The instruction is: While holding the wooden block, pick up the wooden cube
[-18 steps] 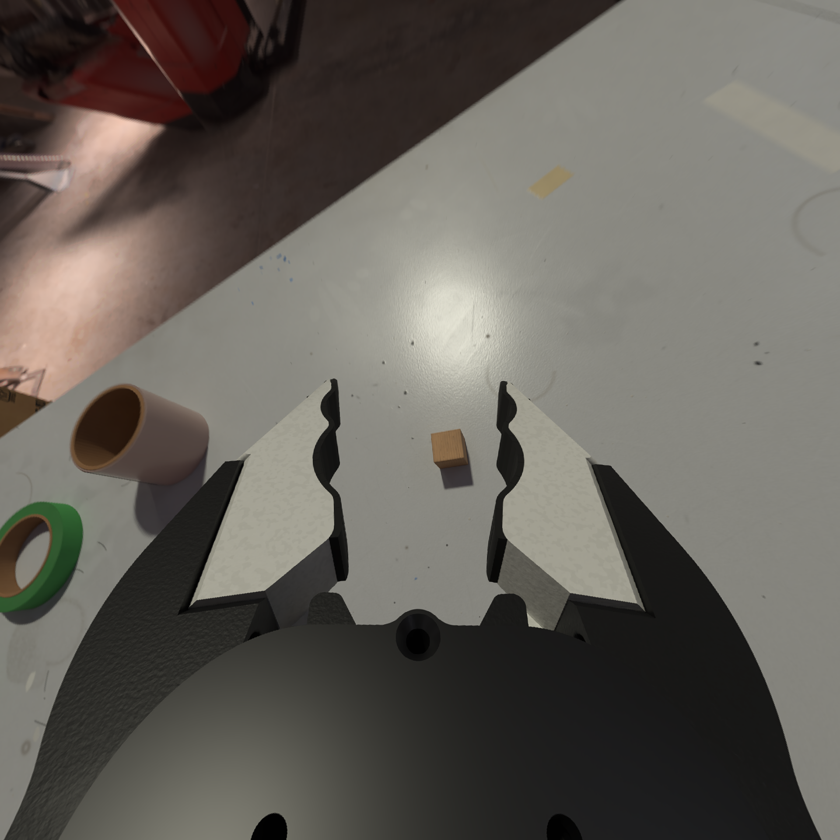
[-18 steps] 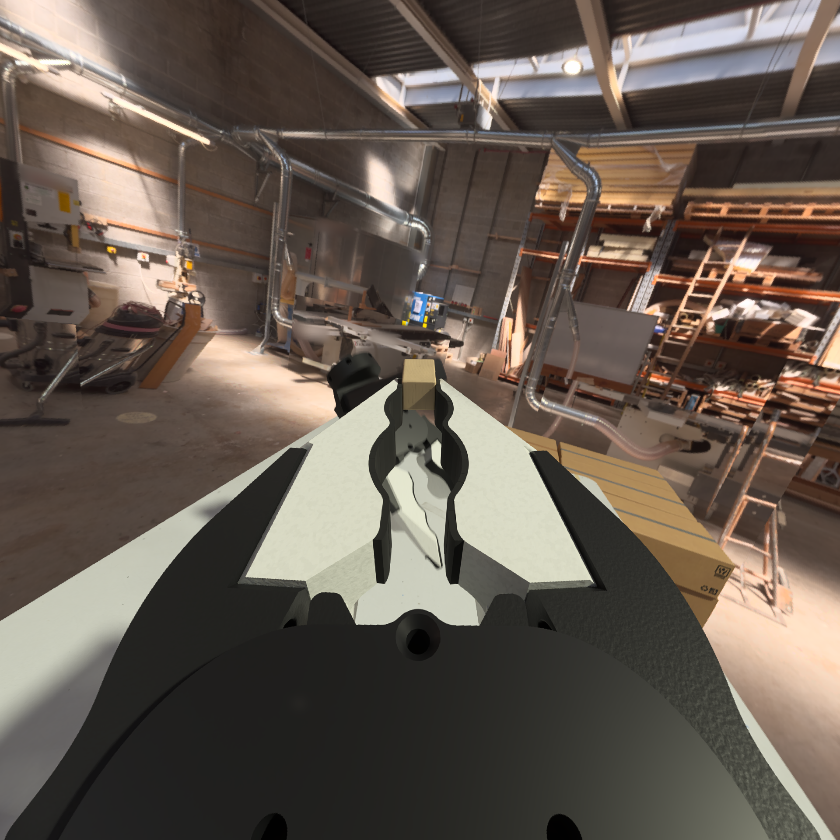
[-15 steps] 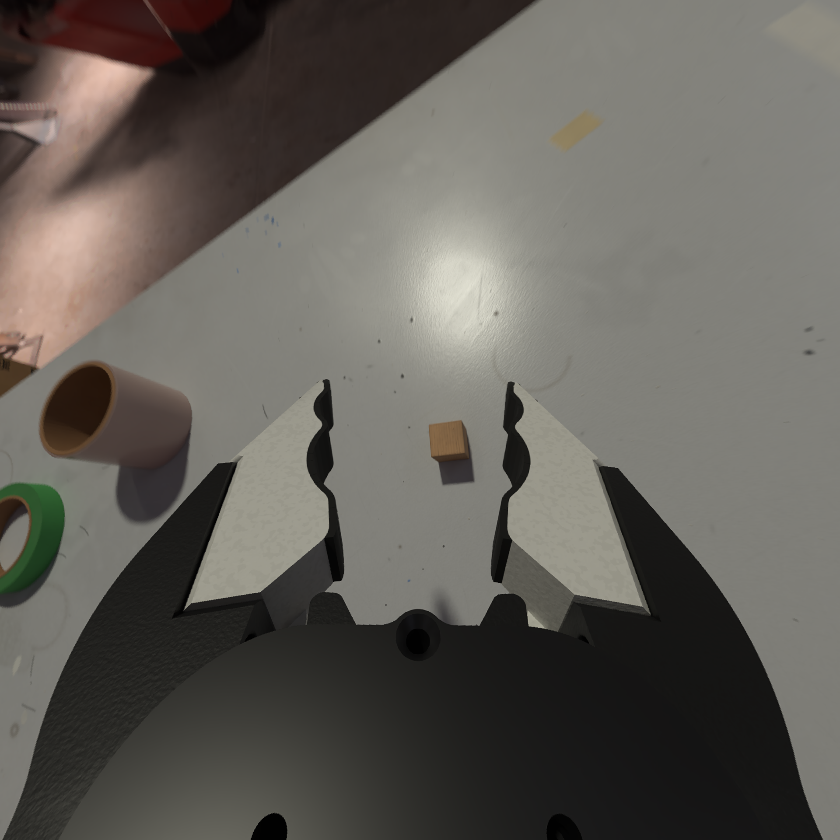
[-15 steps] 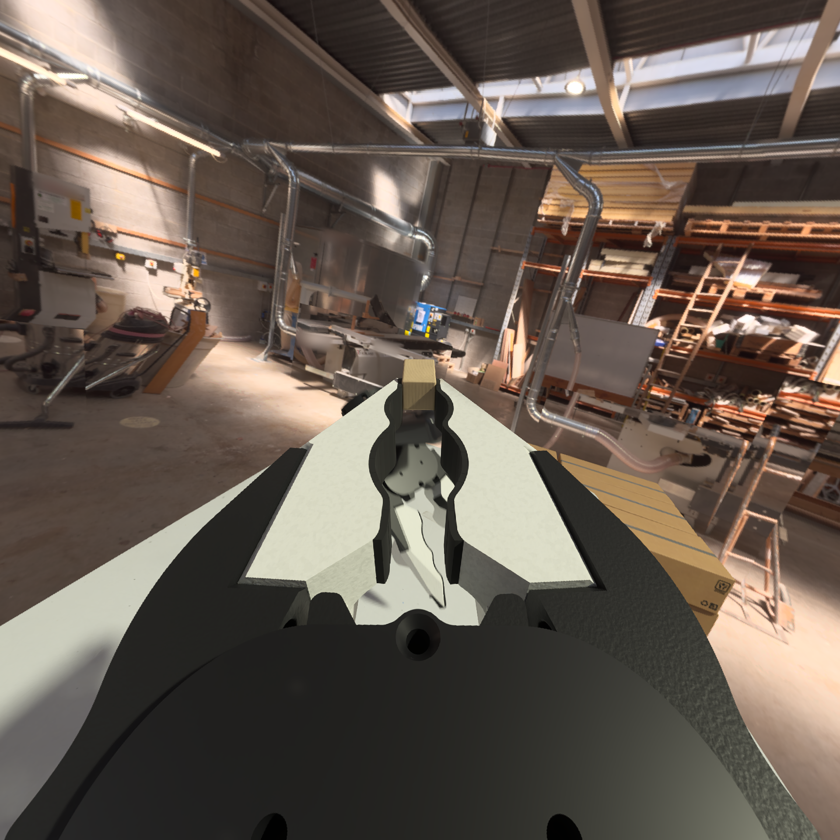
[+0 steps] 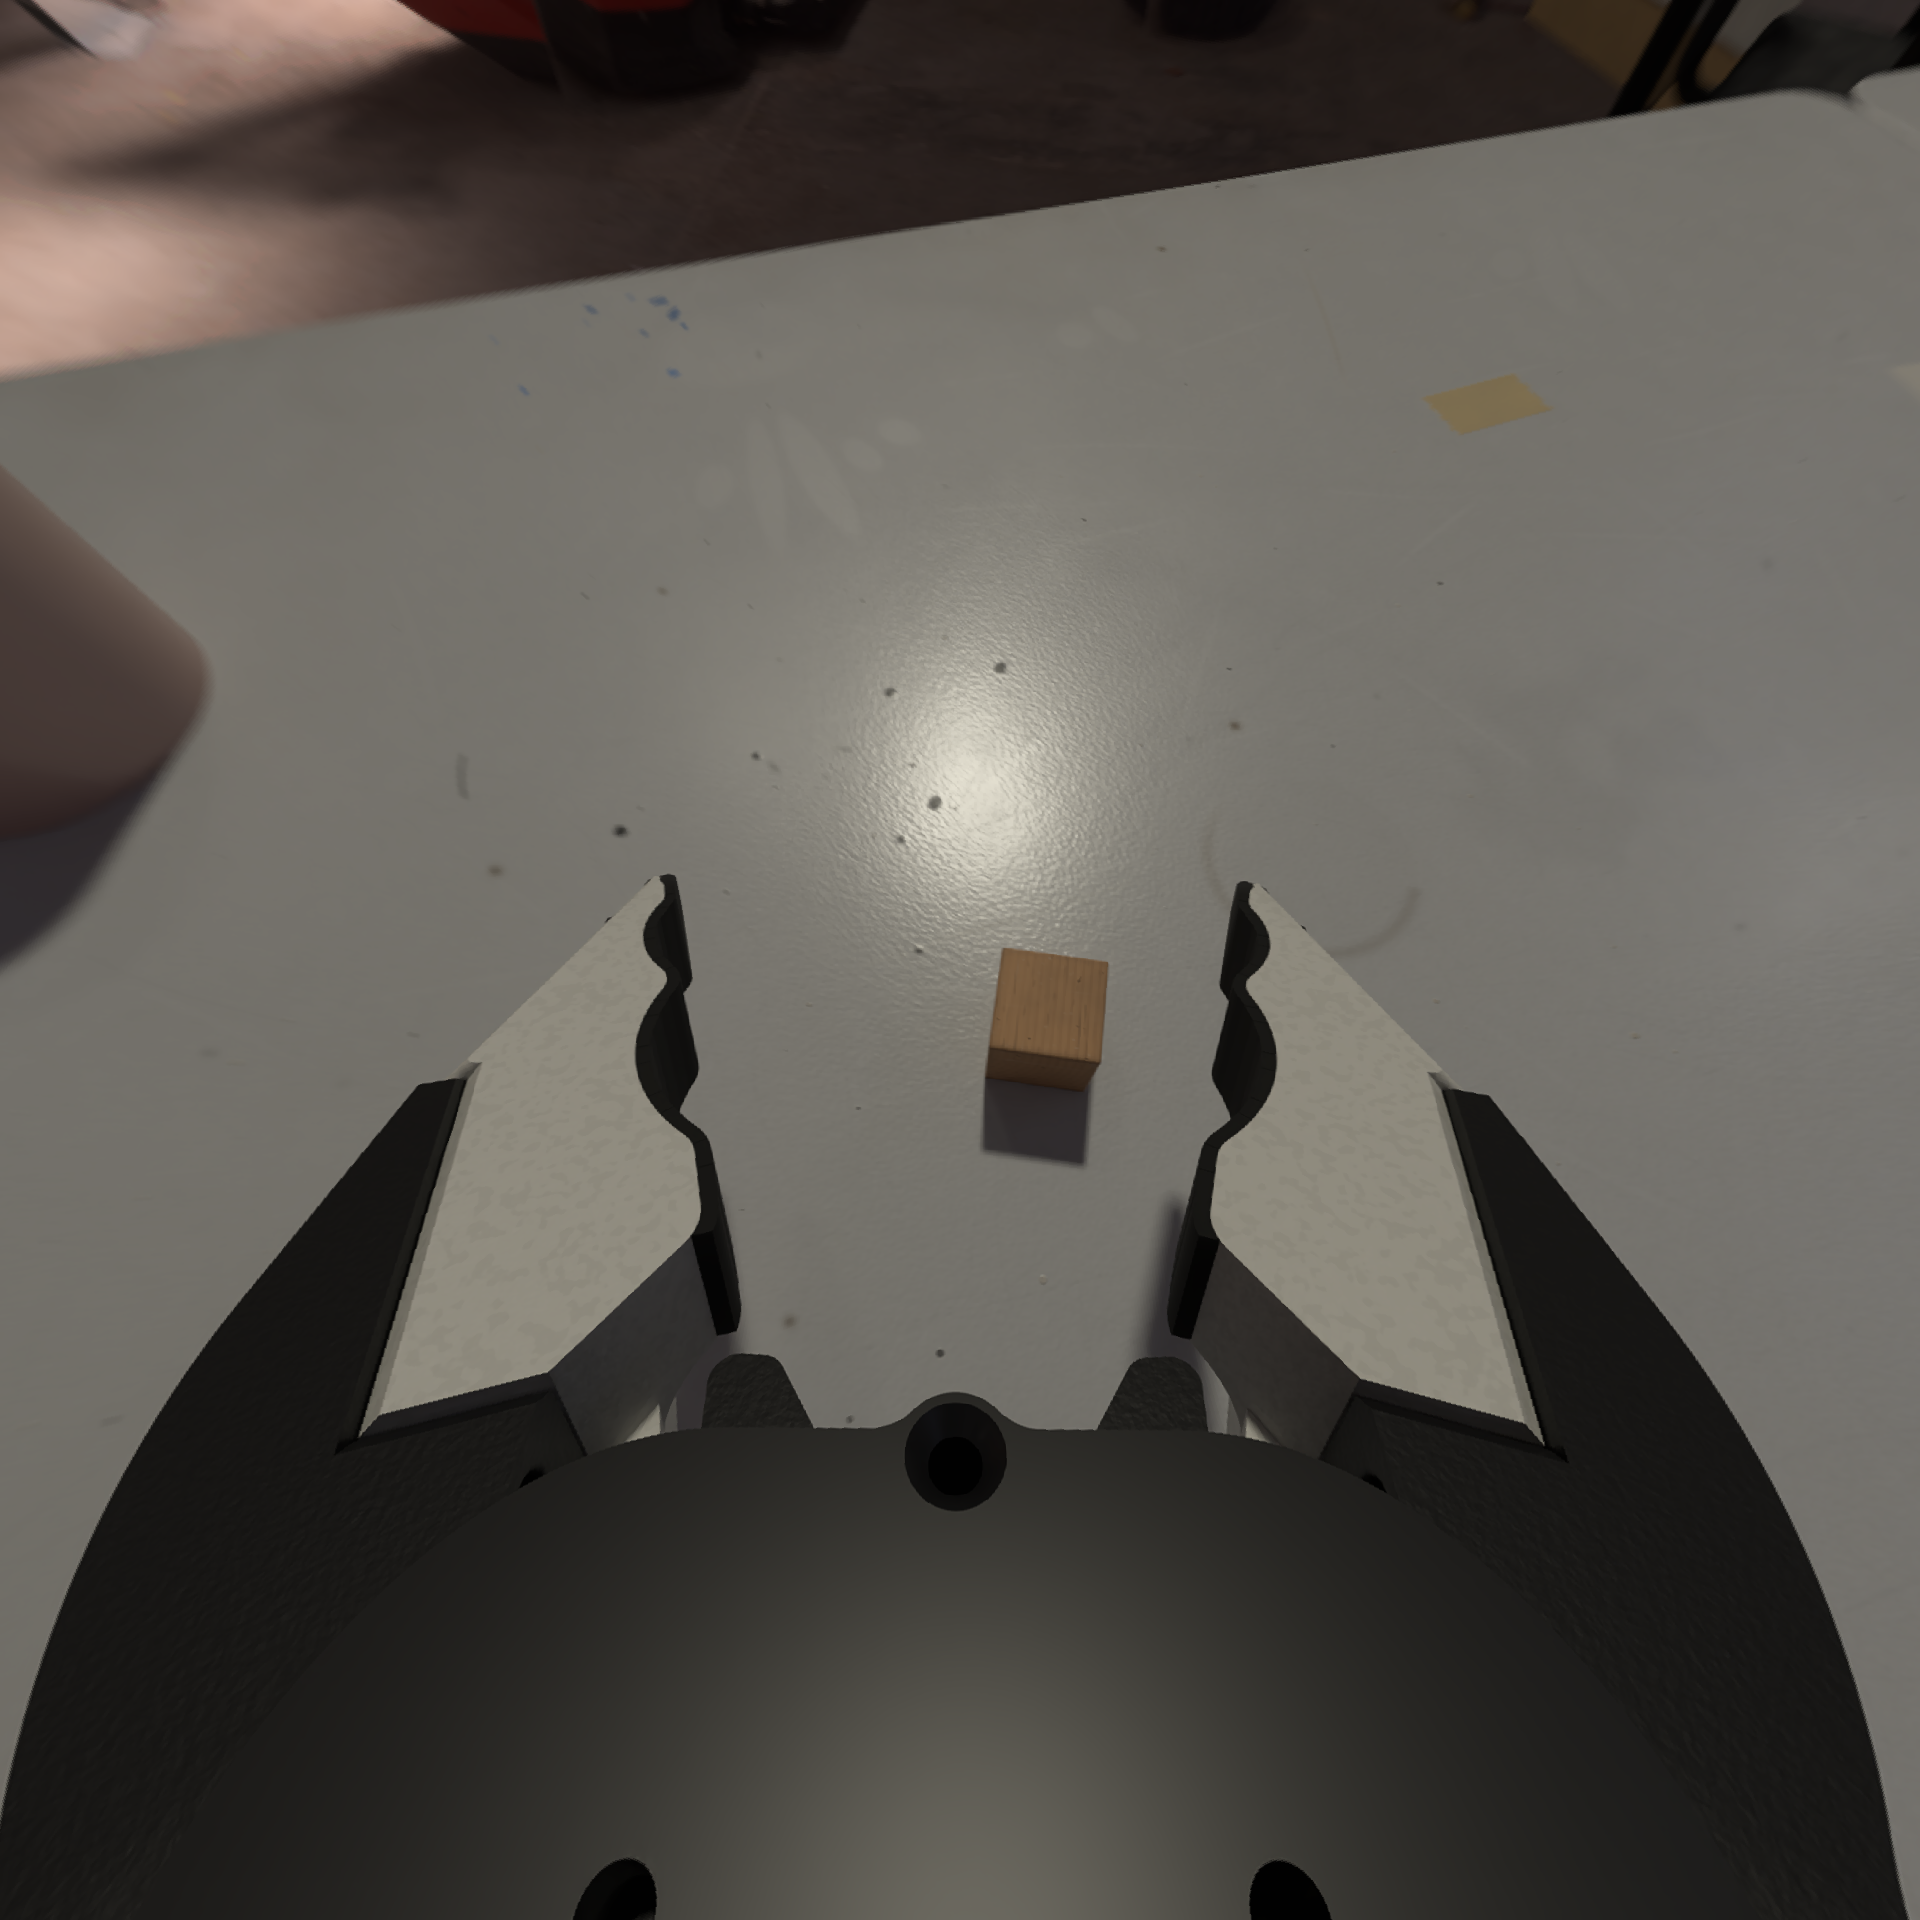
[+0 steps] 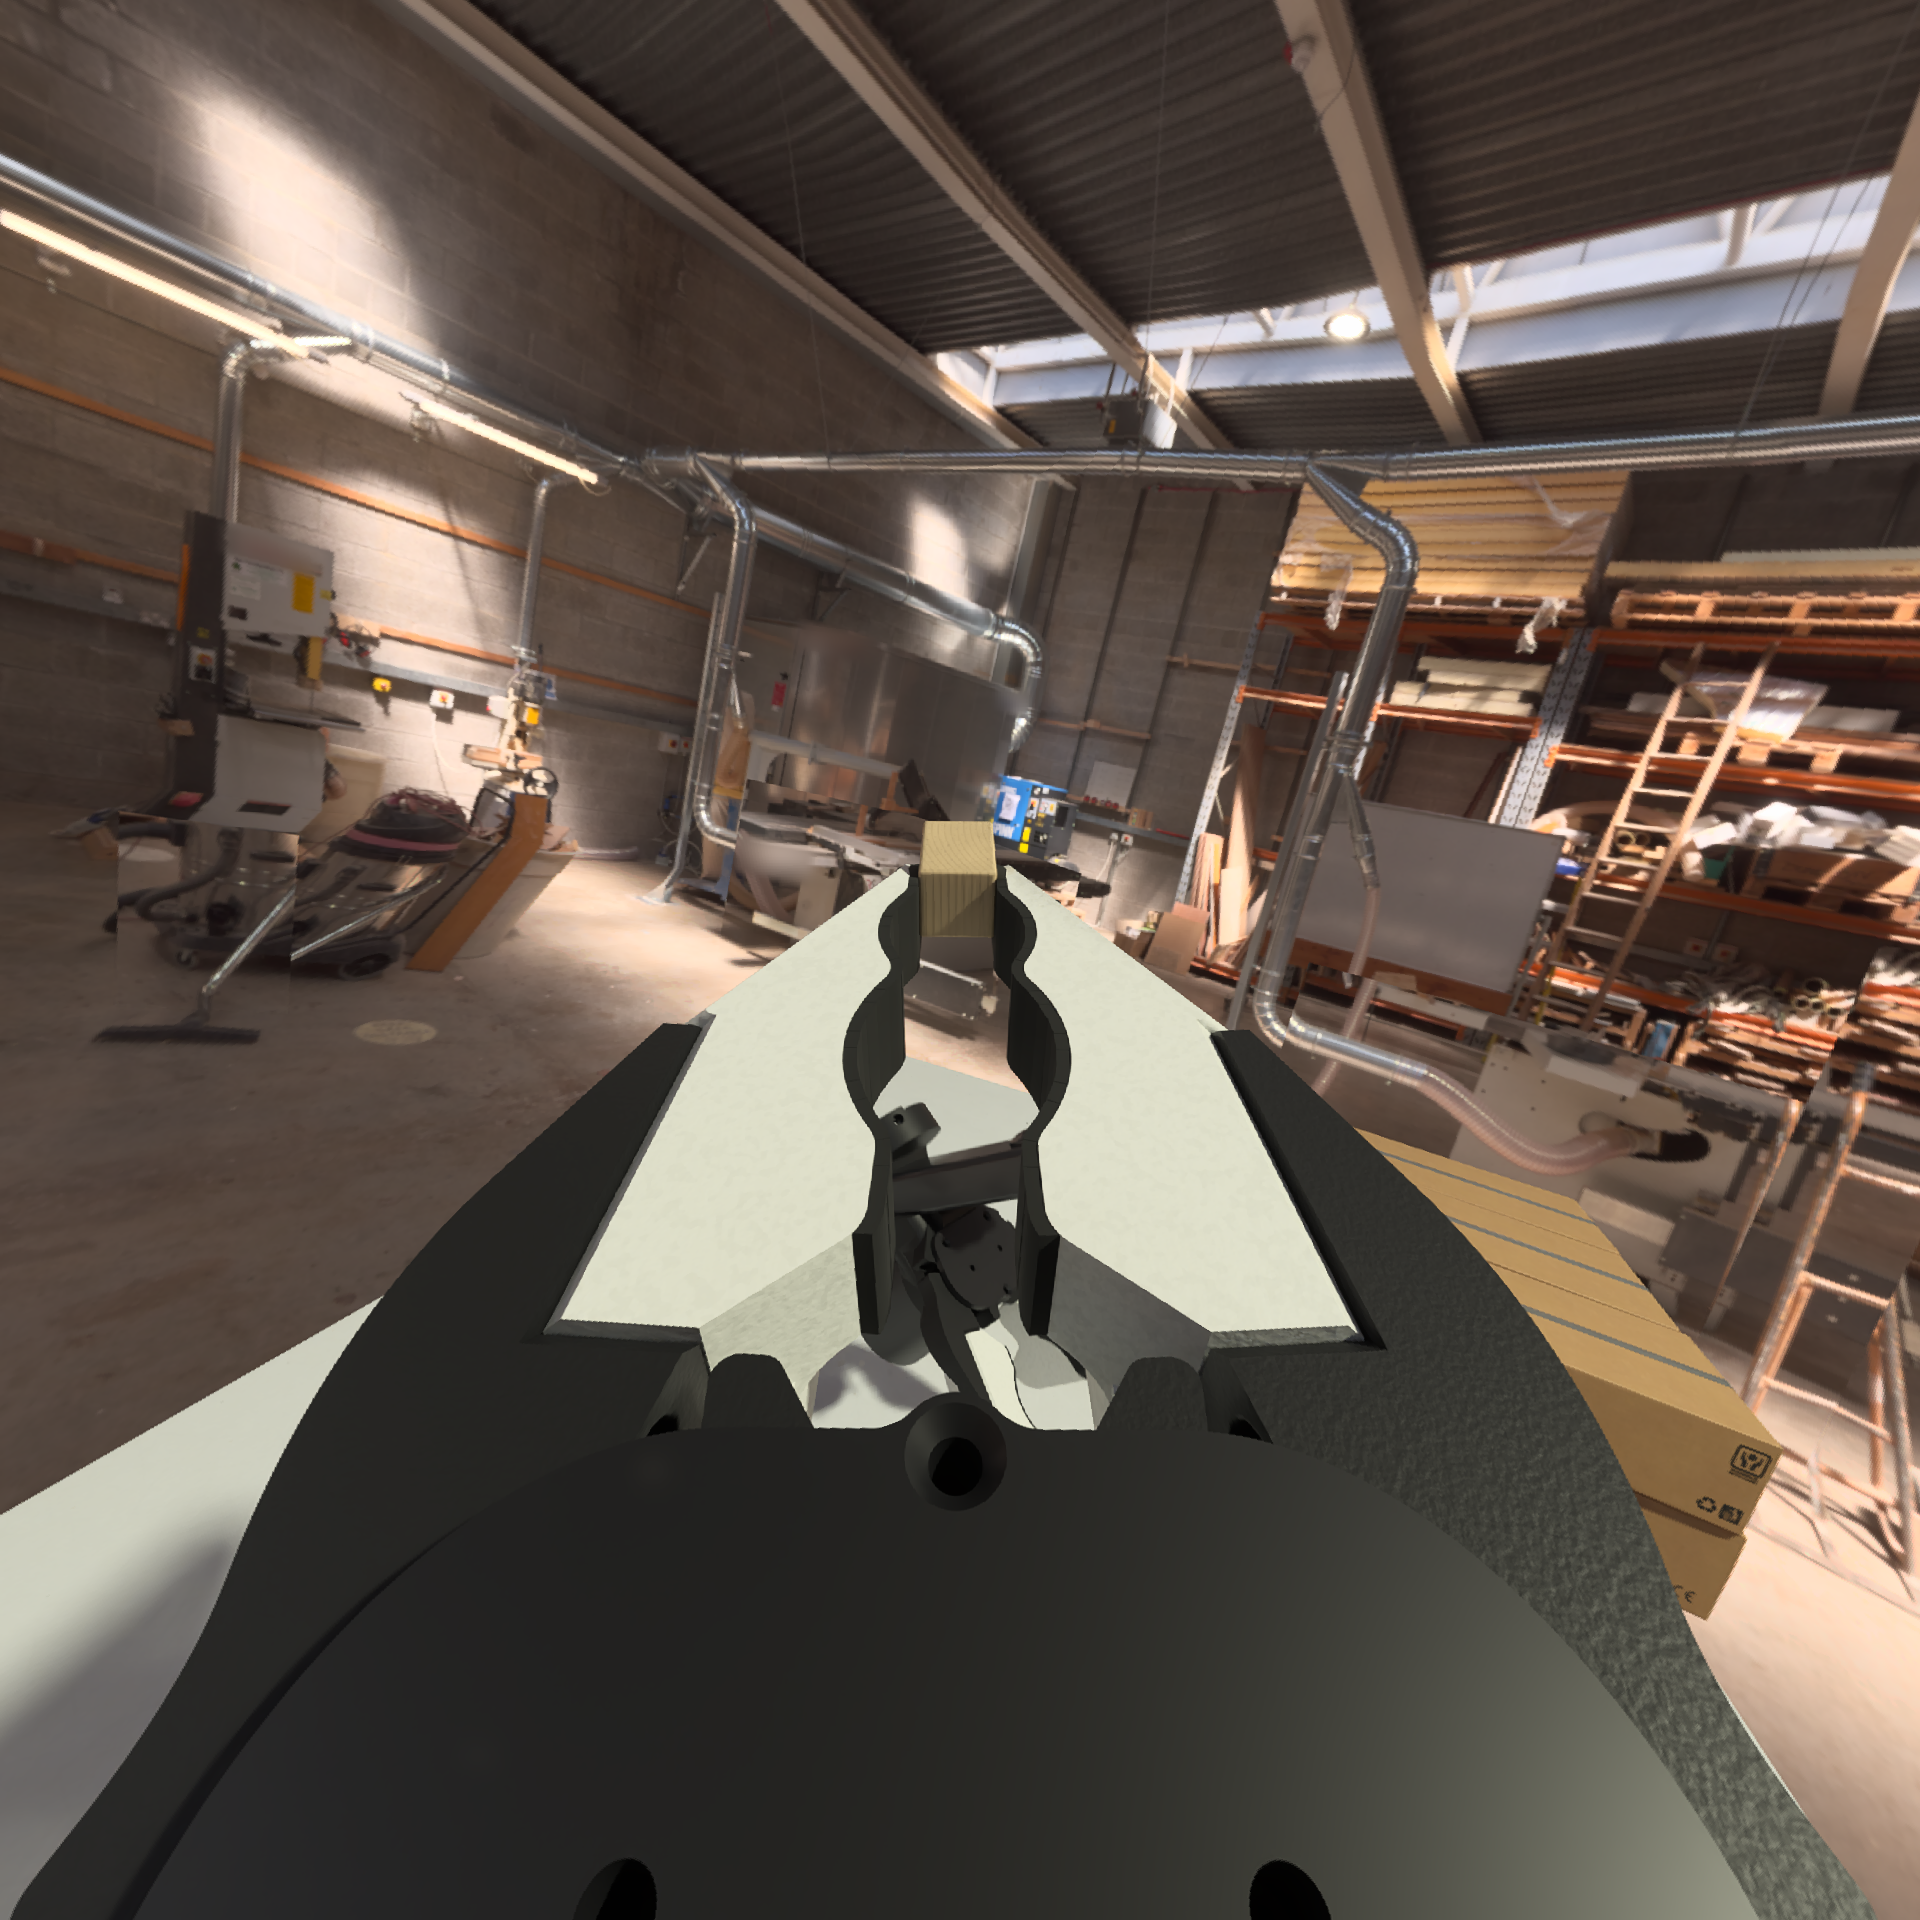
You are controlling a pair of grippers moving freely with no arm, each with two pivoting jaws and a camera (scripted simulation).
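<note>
While my right claw (image 6: pixel 958 883) pinched the pale block (image 6: pixel 957 878) at its very tips, raised and pointed out over the workshop, my left claw (image 5: pixel 954 899) hung spread wide above the desk (image 5: pixel 1455 727), gripping nothing. The cube (image 5: pixel 1047 1020) sat on the desk between the two fingers, touching neither and closer to the right one than the left.

What worried me most was that offset. If I closed from there, the right finger would likely meet the cube first and shove it sideways, or twist it so the faces no longer lay flat to the pads. I could not tell from my view how high the tips stood above the desk; closing too high might only clip the cube's top edge and let it pop out. The block was my other concern. It was held only by the fingertips, with much of it sticking out past them, so any jolt or slackening on that side while I attended to the cube could drop it.

Around the cube the desk was bare apart from dark specks and a bright glare just beyond it. A pinkish tube (image 5: pixel 83 675) lay at the far left edge of my view, well apart, and a scrap of tan tape (image 5: pixel 1488 403) lay far off to the right. Nothing stood between my fingers and the cube.
</note>
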